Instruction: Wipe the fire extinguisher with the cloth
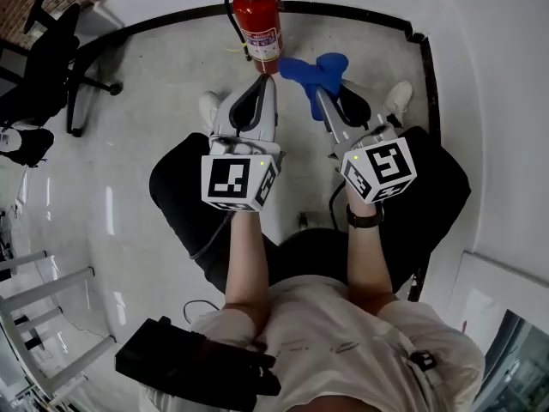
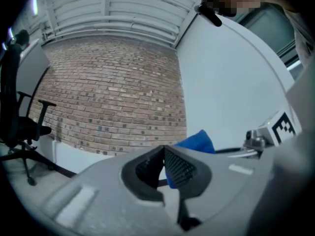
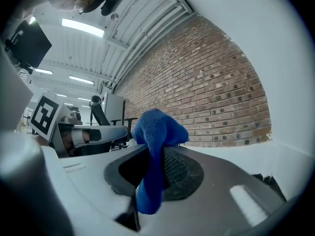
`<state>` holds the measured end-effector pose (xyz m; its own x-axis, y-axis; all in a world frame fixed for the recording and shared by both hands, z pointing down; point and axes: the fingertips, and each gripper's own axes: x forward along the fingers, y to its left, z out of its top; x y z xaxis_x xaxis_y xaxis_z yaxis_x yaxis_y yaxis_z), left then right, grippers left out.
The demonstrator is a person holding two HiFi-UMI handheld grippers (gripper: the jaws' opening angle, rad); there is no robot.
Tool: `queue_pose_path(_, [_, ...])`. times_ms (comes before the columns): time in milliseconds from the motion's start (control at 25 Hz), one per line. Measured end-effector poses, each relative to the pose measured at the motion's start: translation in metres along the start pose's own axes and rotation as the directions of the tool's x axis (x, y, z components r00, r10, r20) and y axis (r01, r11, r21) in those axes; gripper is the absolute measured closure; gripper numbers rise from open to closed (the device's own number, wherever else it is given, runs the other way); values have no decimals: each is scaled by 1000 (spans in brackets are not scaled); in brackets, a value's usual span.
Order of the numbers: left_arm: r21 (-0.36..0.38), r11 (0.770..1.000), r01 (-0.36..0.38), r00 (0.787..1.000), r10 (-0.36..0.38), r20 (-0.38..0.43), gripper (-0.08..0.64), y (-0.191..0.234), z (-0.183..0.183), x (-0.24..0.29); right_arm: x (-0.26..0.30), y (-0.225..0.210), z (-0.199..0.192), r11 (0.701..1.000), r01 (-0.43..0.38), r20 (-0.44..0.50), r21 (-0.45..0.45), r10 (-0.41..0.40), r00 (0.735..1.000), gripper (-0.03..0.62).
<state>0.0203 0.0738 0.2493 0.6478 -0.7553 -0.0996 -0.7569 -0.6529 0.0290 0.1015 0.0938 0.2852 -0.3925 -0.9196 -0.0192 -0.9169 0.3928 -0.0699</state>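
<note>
A red fire extinguisher (image 1: 259,24) with a black hose stands upright on the pale floor by the white wall. My right gripper (image 1: 320,95) is shut on a blue cloth (image 1: 316,71), which bunches above its tips just right of the extinguisher's base. In the right gripper view the cloth (image 3: 156,132) hangs down between the shut jaws of my right gripper (image 3: 156,156). My left gripper (image 1: 263,84) points at the extinguisher's base, jaws together and holding nothing. In the left gripper view my left gripper (image 2: 164,155) is shut, with the cloth (image 2: 197,142) behind it; the extinguisher is hidden there.
A black office chair (image 1: 51,58) stands at the far left. A black cable runs along the wall's foot (image 1: 360,11). My shoes (image 1: 208,108) sit behind the grippers. A white metal frame (image 1: 43,316) is at the lower left, and a black bag (image 1: 184,363) hangs by my waist.
</note>
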Motion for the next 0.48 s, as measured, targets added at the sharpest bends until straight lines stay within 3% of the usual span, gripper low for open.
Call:
queue_pose_path(280, [1, 1000, 4, 1000, -4, 24, 558, -51, 20, -111, -100, 79, 7, 996, 68, 29, -53, -66, 997, 529])
queue_pose_path(480, [42, 999, 19, 998, -21, 55, 558, -71, 42, -156, -132, 110, 20, 991, 98, 52, -94, -93, 994, 529])
